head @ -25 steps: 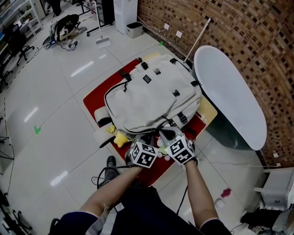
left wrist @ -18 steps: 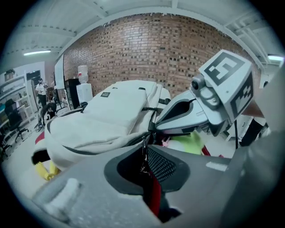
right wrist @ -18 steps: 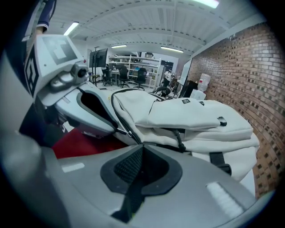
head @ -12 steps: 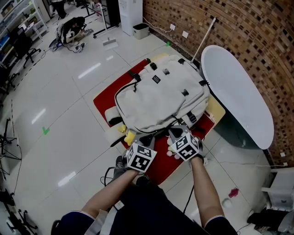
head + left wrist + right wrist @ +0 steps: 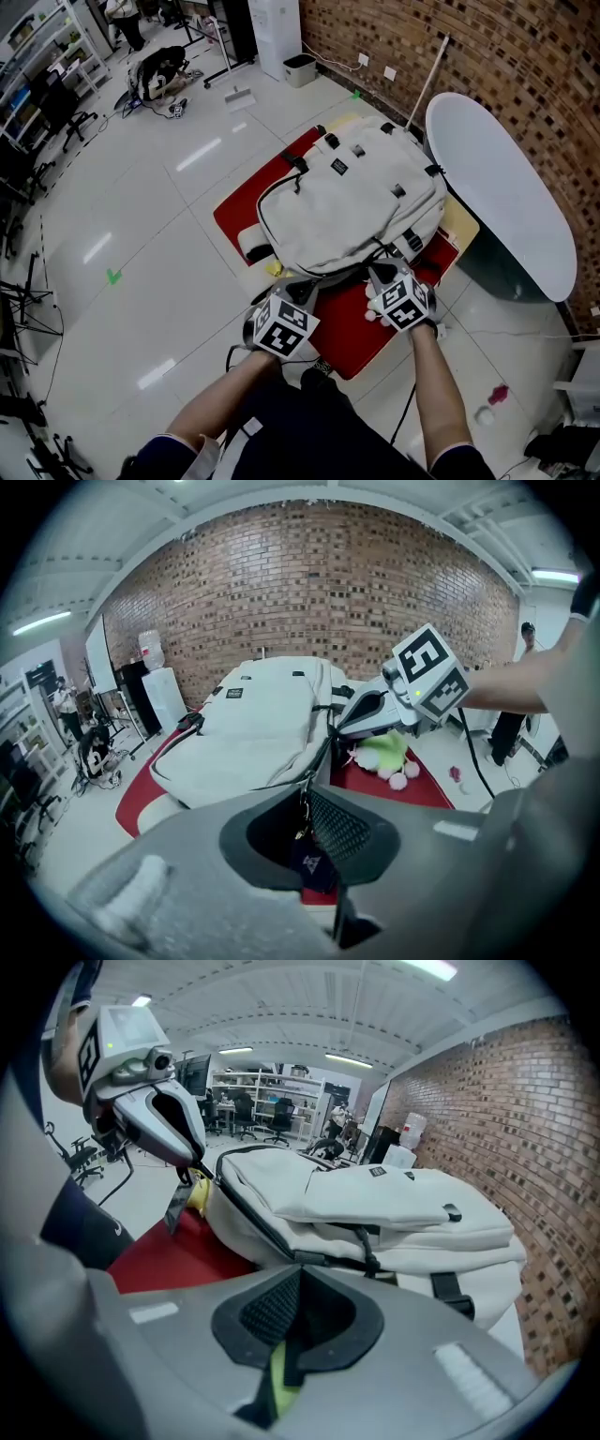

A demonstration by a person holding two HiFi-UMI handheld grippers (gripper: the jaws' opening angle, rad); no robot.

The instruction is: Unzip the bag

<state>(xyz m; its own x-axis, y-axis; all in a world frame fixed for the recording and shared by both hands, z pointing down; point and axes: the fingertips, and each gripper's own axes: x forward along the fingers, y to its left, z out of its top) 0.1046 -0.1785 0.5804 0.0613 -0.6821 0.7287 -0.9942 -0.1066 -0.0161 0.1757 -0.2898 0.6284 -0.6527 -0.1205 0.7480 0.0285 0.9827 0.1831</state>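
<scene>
bag (image 5: 352,202): cream backpack with black zips and straps
pose: lying flat, front panel up
place: on red mat (image 5: 356,323), mid-floor

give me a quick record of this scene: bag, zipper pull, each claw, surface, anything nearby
bag: cream backpack, lying flat
surface: red mat
zipper pull: dark tag at the bag's near edge, between the left claw's jaws
left claw: shut on the zipper pull, jaws have just been closing
right claw: shut, at the bag's near edge; what it pinches is unclear
nearby: green plush toy on the mat beside the bag
</scene>
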